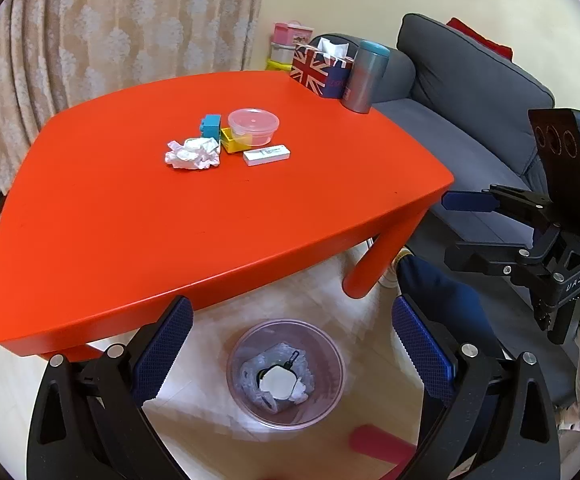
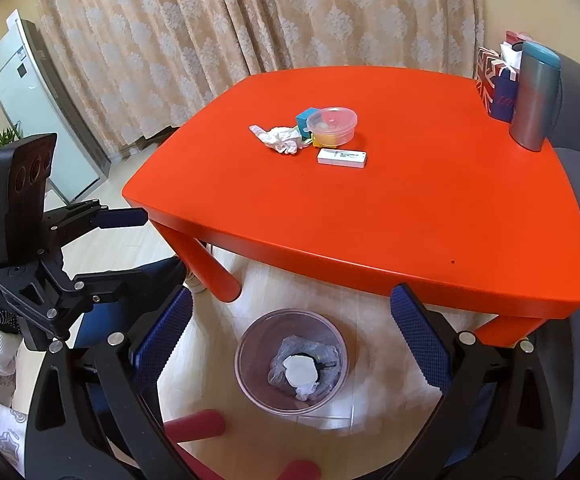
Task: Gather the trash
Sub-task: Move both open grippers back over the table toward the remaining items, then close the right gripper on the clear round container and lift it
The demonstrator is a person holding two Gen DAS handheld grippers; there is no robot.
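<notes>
A: Left gripper (image 1: 290, 356) poised over the bin (image 1: 285, 374) on the floor, just off the near edge of the red table (image 1: 209, 220). Jaws fully spread, nothing between the pads. Right gripper (image 2: 290, 344) likewise over the bin, jaws wide, empty.

B: Bin contents?

A: Clear plastic bag, white wad, something dark. Remaining trash: crumpled tissue (image 1: 193, 153) mid-table, toward the far edge.

B: Neighbours of the tissue?

A: Touching or nearly touching the blue block (image 1: 211, 125) and yellow block (image 1: 231, 142). Lidded clear tub (image 1: 253, 125) just behind, white box (image 1: 266, 155) just beside.

B: Risks?

A: Wide jaws closing on the tissue likely to catch a block and carry it to the bin. Sweeping approach could push the tub or box. Tissue soft and loose: shallow pinch may tear off a shred or drop it short of the bin. Unclear whether the white box counts as trash; wrong call either way.

B: Mitigation?

A: Approach from the tissue's free side, away from the blocks.
</notes>
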